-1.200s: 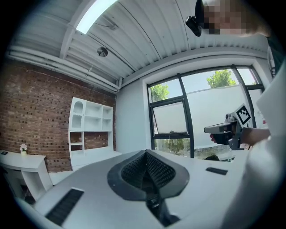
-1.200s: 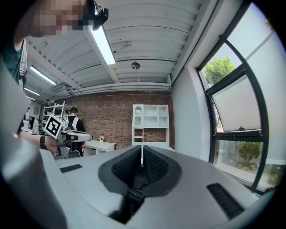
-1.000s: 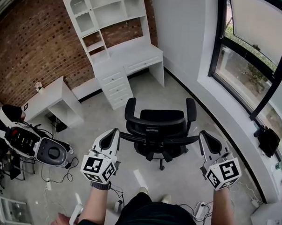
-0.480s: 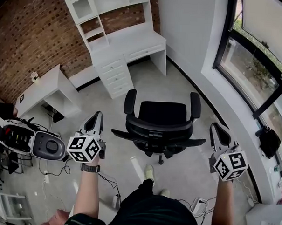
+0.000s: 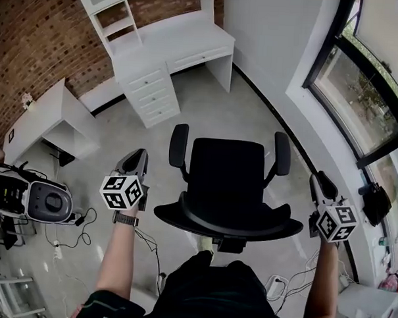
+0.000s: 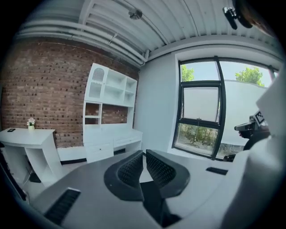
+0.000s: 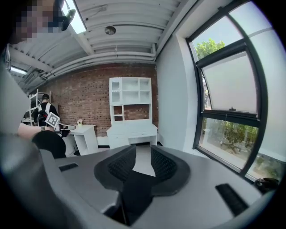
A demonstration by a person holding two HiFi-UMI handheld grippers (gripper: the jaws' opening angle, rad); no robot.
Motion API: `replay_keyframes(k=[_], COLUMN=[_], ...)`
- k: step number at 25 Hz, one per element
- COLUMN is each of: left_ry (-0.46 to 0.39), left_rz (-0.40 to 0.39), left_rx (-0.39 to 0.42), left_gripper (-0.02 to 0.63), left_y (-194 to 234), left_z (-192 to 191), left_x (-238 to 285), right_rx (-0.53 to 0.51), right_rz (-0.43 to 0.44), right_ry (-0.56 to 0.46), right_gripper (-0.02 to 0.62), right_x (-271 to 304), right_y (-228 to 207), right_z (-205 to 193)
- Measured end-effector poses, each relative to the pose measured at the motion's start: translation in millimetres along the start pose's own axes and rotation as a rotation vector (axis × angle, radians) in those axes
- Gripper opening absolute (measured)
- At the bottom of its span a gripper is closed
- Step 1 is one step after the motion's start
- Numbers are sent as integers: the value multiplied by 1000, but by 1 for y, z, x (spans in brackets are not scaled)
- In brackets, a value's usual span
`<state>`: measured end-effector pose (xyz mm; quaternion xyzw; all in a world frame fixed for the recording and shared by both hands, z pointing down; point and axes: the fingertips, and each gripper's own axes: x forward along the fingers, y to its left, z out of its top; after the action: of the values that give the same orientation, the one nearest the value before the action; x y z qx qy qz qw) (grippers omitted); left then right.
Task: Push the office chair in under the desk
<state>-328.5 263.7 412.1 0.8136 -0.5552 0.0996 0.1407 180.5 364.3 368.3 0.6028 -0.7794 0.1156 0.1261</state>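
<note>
The black office chair [image 5: 225,169] stands on the open floor, its seat facing the white desk with a hutch [image 5: 171,45] at the far wall, a stretch of bare floor between them. Its curved backrest [image 5: 221,223] is right below me. My left gripper [image 5: 138,160] hangs left of the chair beside its armrest, shut and holding nothing [image 6: 144,154]. Off the chair's right side is my right gripper [image 5: 320,183]; its jaws have just been opening and show a narrow gap with nothing in it [image 7: 143,159]. Neither gripper touches the chair.
A small white side table [image 5: 49,112] stands at the brick wall on the left. A white and black machine [image 5: 33,197] and cables [image 5: 84,229] lie on the floor at left. A large window [image 5: 360,83] runs along the right, with a black bag [image 5: 375,199] below it.
I have stepped closer, so the chair now sits right under me. Both grippers have spread apart and sunk to either side of the chair. The chair's seat now shows fully.
</note>
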Motion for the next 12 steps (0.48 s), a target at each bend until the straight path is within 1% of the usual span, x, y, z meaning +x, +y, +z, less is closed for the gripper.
replay_keyframes(k=[3, 4, 9, 11, 12], left_ry=[62, 86, 198, 263, 304], left_rz=[-19, -25, -26, -1, 18], left_rx=[-7, -13, -56, -68, -74], left_gripper=[12, 30, 205, 266, 281], left_y=[14, 16, 19, 27, 33], left_z=[-28, -40, -111, -142, -158], left_x=[46, 61, 126, 143, 148], right_rx=[31, 46, 117, 136, 144], right_rz=[-15, -15, -6, -5, -2], right_ry=[57, 80, 221, 293, 332], right_gripper=[98, 101, 134, 164, 179], right_x=[35, 47, 108, 132, 144], right_y=[-19, -24, -55, -62, -64], right_z=[-22, -32, -94, -129, -149])
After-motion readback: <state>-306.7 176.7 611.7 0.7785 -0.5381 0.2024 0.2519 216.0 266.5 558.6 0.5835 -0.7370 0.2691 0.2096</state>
